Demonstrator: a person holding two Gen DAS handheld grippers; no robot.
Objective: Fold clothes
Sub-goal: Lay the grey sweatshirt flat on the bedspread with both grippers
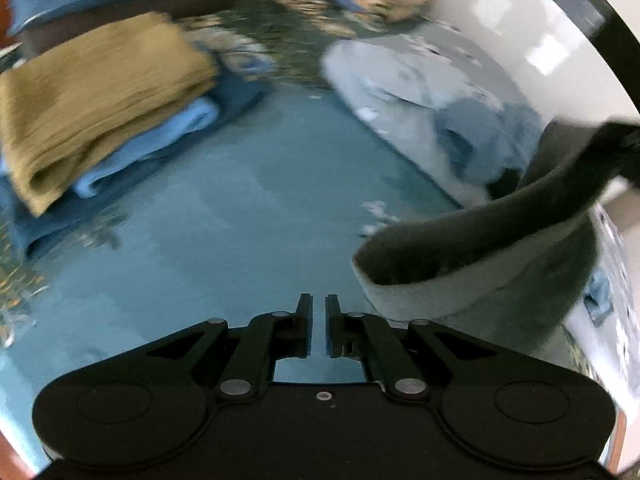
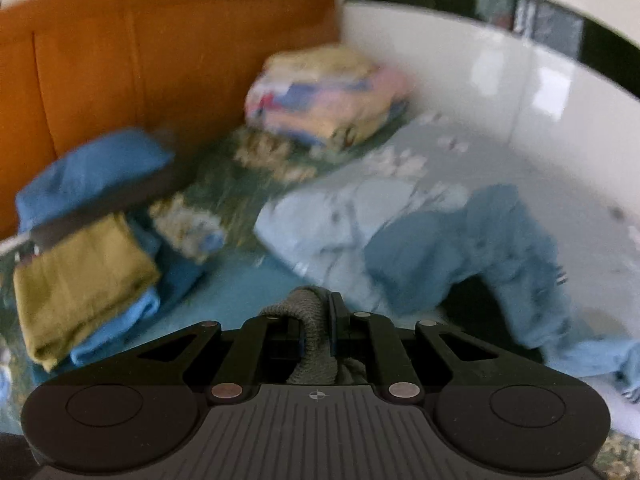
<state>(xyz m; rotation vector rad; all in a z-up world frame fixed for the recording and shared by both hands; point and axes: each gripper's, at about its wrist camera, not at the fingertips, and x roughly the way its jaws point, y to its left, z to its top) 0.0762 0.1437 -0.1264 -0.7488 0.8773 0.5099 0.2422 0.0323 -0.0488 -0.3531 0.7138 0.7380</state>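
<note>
Bed (image 1: 224, 216) with teal sheet carries everything; orange headboard (image 2: 120, 52) behind; pale blue quilt (image 2: 360, 216) bunched at right, with blue garments (image 2: 460, 248) heaped on it; folded stack (image 1: 92, 128) at left, mustard piece on top of blue ones; grey garment (image 1: 480, 240) hangs over the bed at right, clamped in right hand-held gripper (image 2: 316, 320); left hand-held gripper (image 1: 318, 312) closed, nothing between its fingers.
</note>
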